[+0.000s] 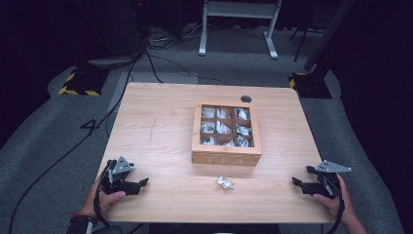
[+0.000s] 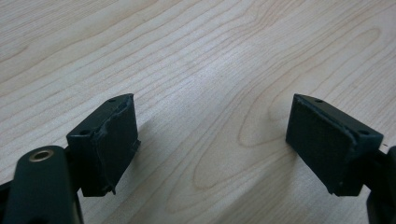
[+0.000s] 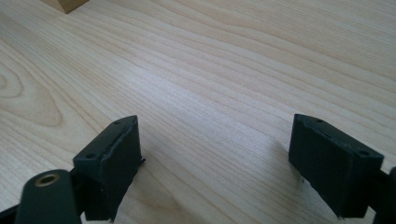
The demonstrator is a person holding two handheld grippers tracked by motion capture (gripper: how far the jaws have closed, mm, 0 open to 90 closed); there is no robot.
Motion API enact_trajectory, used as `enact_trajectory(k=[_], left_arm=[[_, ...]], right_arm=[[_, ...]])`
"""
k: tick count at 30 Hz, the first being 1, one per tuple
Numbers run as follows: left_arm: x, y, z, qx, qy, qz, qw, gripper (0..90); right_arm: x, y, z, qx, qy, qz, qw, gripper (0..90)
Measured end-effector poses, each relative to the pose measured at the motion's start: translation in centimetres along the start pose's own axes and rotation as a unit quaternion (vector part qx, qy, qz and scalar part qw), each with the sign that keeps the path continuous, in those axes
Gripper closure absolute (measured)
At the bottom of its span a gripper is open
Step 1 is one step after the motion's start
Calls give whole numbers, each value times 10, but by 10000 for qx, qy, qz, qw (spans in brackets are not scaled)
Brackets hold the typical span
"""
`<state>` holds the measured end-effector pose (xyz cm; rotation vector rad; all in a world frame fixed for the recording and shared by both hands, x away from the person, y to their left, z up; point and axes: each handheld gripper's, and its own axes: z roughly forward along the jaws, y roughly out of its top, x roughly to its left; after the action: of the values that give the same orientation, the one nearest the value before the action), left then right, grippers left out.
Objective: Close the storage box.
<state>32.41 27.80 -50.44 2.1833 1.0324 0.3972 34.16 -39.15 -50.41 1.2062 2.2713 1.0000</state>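
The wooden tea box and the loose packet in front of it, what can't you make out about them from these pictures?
- Light wooden nine-compartment tea box, high view: the white sachets inside are too small and blurred to count or read.
- Small white crumpled packet on the light wooden table, high view: too small to tell its print or whether it is torn.
- Right gripper view: the box corner is cut off by the top edge.

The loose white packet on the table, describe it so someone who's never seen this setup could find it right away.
Start at the wooden table, then the open wooden tea box near its middle. Just in front of the box, toward the person, lies one small crumpled white packet. Unlike the packets in the box's compartments, it sits alone on bare wood.
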Motion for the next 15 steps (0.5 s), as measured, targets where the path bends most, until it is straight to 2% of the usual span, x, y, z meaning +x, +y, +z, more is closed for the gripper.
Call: enact_trajectory(k=[15], left_arm=[[0,0,0,0,17,-8,10000,170]], right_arm=[[0,0,0,9,-25,7,10000,168]])
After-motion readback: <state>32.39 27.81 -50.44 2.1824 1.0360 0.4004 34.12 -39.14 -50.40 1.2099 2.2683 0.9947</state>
